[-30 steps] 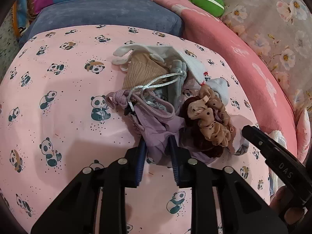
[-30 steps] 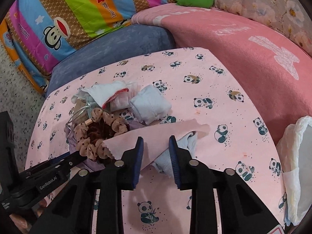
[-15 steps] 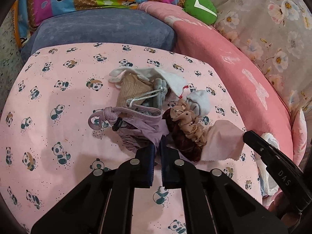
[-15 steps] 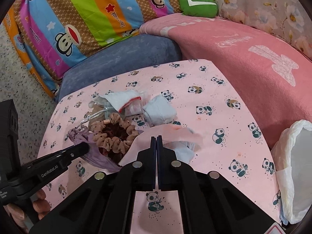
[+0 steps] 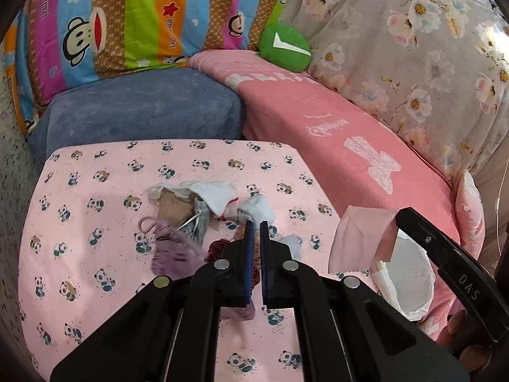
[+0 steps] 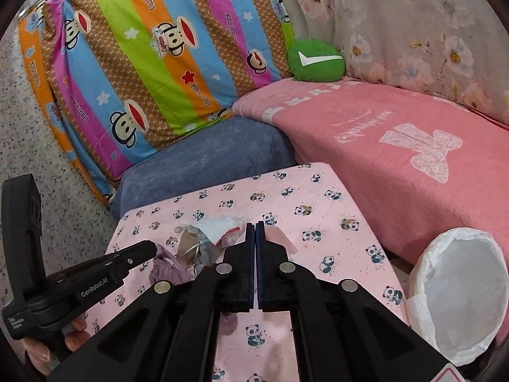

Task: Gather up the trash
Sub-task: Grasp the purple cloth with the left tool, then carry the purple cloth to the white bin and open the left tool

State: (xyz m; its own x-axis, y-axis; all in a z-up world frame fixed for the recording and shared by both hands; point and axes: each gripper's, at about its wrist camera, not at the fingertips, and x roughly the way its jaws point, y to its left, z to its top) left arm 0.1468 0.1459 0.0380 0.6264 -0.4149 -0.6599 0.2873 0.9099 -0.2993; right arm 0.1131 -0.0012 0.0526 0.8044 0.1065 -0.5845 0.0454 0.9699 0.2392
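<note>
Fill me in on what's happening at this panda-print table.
A person is clearing scraps with two handheld grippers. The left gripper is shut on a purple fabric piece, the right gripper on a pale pink cloth. Both are held above the remaining pile of rags. A white-lined bin stands open beside the table.

Trash pile point(image 5: 203, 213) mid pink panda sheet: white tissue point(image 5: 216, 192), tan cloth point(image 5: 173, 207), grey pouch w/ silver cord point(image 5: 198, 222), pale blue wad point(image 5: 256, 210). Purple cloth point(image 5: 175, 254) hangs lifted at pile's left-front. Pink cloth point(image 5: 359, 238) hangs raised right of pile, beside white bag point(image 6: 461, 299), mouth open, off sheet's right edge.
</note>
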